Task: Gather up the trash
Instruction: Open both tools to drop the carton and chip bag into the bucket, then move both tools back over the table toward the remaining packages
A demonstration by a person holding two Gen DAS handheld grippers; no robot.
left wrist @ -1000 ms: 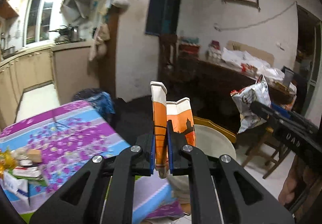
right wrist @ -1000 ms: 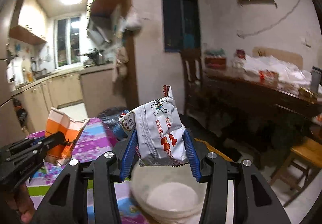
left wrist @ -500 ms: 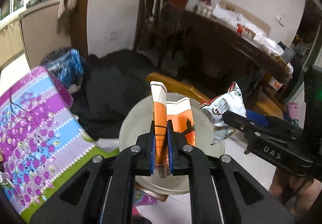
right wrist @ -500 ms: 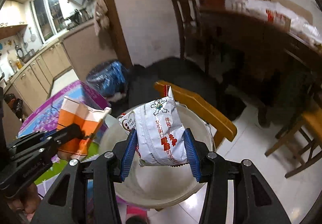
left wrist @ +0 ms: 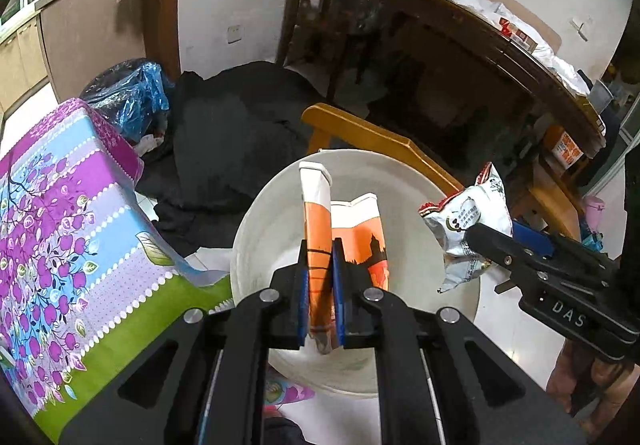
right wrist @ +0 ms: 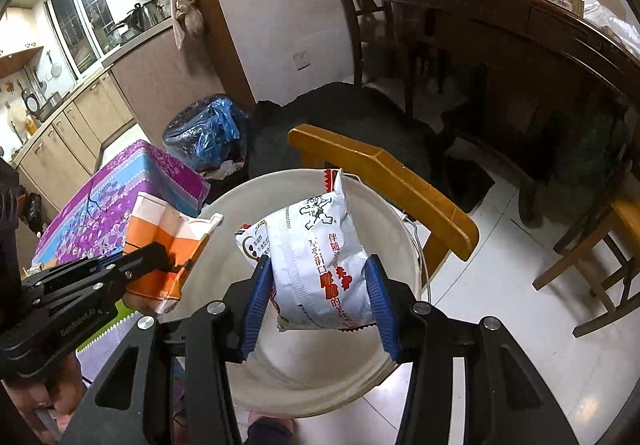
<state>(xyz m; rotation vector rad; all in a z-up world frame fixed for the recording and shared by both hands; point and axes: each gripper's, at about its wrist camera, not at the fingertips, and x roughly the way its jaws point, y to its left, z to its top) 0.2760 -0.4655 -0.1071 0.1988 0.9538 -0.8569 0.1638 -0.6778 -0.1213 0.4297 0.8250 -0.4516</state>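
Your left gripper [left wrist: 320, 281] had its blue pads pressed narrowly onto the flattened orange-and-white carton [left wrist: 320, 229], which stood upright between them, directly above the open mouth of the white bucket [left wrist: 256, 229]. Your right gripper [right wrist: 320, 309] held the white snack bag [right wrist: 320, 257] between its blue pads, which stood further apart, set against the bag's two sides; the bag likewise hung over the bucket's mouth, toward its right half, with the carton over the left rim. Neither item touched the bucket wall or floor as far as the views showed. The bucket's interior showed only bare white surface. Immediately behind the bucket was the yellow wooden chair back [right wrist: 384, 173], with its edge just beside the far rim. To the bucket's left was the table with the purple floral cloth [left wrist: 72, 213], its corner near the rim. Beyond the chair lay a black cloth heap [left wrist: 240, 117], and left of that stood the blue-lined bin [right wrist: 208, 129].
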